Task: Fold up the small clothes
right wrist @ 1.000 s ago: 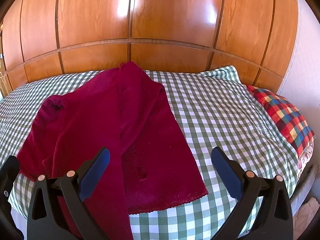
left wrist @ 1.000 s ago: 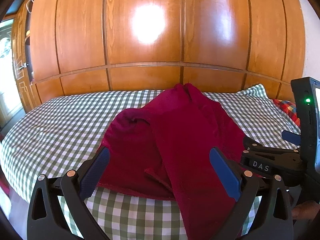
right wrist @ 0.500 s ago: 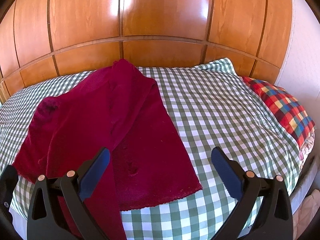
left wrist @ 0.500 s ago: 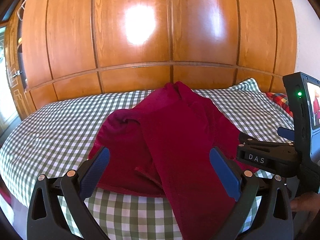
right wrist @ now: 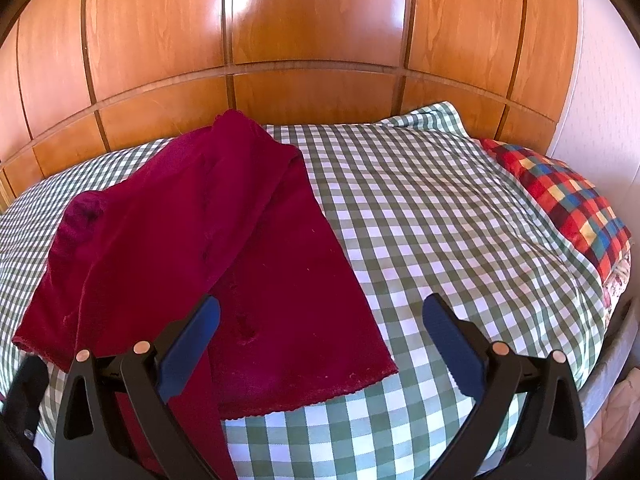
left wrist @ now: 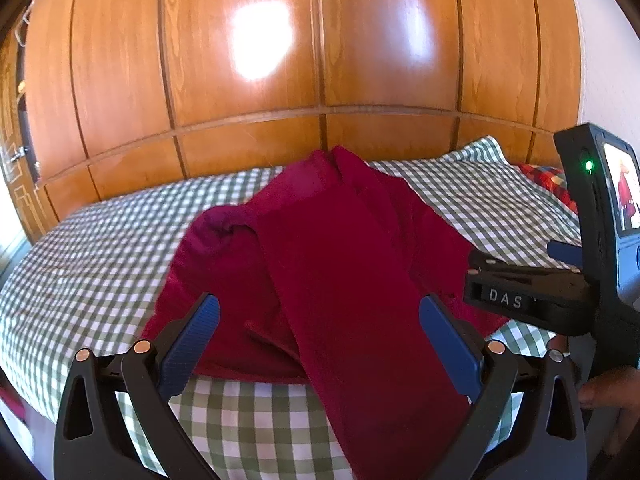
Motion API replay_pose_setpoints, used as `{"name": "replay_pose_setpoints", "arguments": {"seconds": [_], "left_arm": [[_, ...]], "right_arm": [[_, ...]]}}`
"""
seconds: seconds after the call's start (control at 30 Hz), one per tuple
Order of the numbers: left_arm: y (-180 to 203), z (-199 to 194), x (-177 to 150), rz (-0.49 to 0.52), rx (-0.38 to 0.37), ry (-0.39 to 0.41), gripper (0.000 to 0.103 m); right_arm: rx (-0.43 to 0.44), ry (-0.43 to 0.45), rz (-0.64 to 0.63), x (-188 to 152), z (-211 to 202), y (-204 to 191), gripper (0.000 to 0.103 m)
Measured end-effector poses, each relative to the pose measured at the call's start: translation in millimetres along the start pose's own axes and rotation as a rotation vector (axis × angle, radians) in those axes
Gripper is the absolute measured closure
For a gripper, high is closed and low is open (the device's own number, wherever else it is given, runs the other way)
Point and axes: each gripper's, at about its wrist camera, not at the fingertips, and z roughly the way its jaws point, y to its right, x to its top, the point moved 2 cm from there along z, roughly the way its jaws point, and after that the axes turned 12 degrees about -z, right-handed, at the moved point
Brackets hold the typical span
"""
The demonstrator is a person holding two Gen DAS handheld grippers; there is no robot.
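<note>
**Both grippers back off, garment left half-folded**

The left gripper [left wrist: 320, 332] and right gripper [right wrist: 320, 332] have pulled back and risen a touch over the last second, jaws spread wide, nothing pinched. The red garment [right wrist: 224, 248] lies on the checked bedspread [right wrist: 460, 232], a long flap draped over it toward 6 o'clock and off the bed's near edge. My read: that flap needs tucking next. A plaid pillow [right wrist: 560, 196] sits at 3 o'clock.
</note>
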Motion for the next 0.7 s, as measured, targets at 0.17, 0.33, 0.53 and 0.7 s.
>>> {"name": "replay_pose_setpoints", "arguments": {"seconds": [0.17, 0.33, 0.53, 0.7], "left_arm": [[6, 12, -8, 0.039, -0.035, -0.053, 0.004], [13, 29, -20, 0.071, -0.059, -0.134, 0.004], [27, 53, -46, 0.17, -0.1, -0.293, 0.038], [45, 57, -65, 0.277, -0.139, -0.338, 0.05]], "right_arm": [[0.009, -0.006, 0.015, 2, 6, 7, 0.002], [0.033, -0.001, 0.047, 3, 11, 29, 0.002], [0.084, -0.045, 0.091, -3, 29, 60, 0.002], [0.072, -0.079, 0.127, -12, 41, 79, 0.002]]}}
